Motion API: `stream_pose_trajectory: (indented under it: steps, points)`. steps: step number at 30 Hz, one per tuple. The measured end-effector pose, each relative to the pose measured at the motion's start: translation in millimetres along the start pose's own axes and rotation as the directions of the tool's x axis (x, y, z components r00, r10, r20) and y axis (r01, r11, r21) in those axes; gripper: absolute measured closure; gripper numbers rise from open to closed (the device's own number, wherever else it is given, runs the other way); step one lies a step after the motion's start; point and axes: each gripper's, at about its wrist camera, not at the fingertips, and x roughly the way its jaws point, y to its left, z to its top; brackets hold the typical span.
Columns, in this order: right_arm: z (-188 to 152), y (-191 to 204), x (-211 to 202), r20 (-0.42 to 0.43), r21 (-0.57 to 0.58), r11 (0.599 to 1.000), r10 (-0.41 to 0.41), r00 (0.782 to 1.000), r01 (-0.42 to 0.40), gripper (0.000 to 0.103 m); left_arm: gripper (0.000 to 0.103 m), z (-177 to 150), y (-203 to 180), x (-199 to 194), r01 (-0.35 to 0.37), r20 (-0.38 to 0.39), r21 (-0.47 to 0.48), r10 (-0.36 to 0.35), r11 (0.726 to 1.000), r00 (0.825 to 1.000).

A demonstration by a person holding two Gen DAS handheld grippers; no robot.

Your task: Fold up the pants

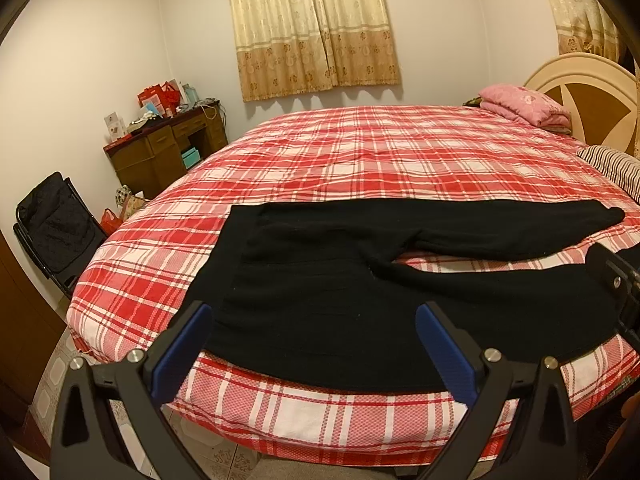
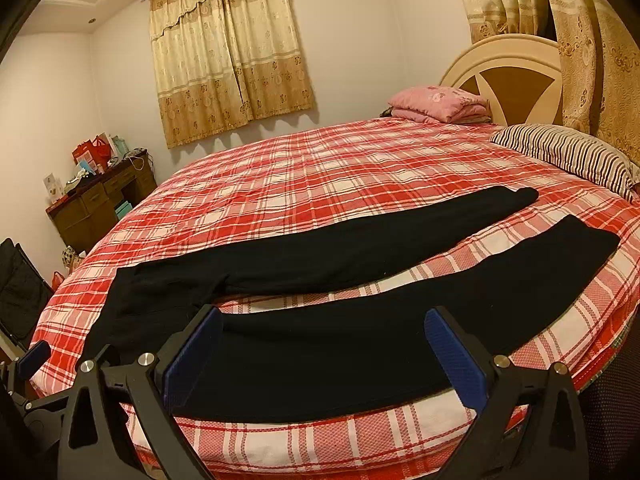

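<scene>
We see the black pants [image 2: 320,344] lying flat on the bed [image 2: 320,168], near its front edge, with the waist to the left and the two legs spread apart toward the striped pillow [image 2: 568,152]. Our left gripper [image 1: 314,344] hovers over the waist part, and our right gripper [image 2: 322,348] hovers over the near leg. Both have the jaws wide apart and hold nothing.

The cloth looks soft, thick and knitted, so we judge it light and limp: it will sag and drag if we lift it at one point only. It should not slip much between the blue pads [image 2: 452,356]. We think a good hold is at the near edge, one gripper at the waistband corner and one further along the near leg, so we can bring this leg over the far leg [image 2: 360,236] evenly.
</scene>
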Motion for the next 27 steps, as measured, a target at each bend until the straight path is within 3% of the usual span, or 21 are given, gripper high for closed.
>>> stream_pose_trajectory:
  steps: [27]
  points:
    - [-5, 3, 10, -0.024, -0.015, 1.0, -0.01, 1.0, 0.009, 0.001, 0.0, -5, -1, 11, 0.006, -0.025, 0.008, -0.006, 1.0, 1.0]
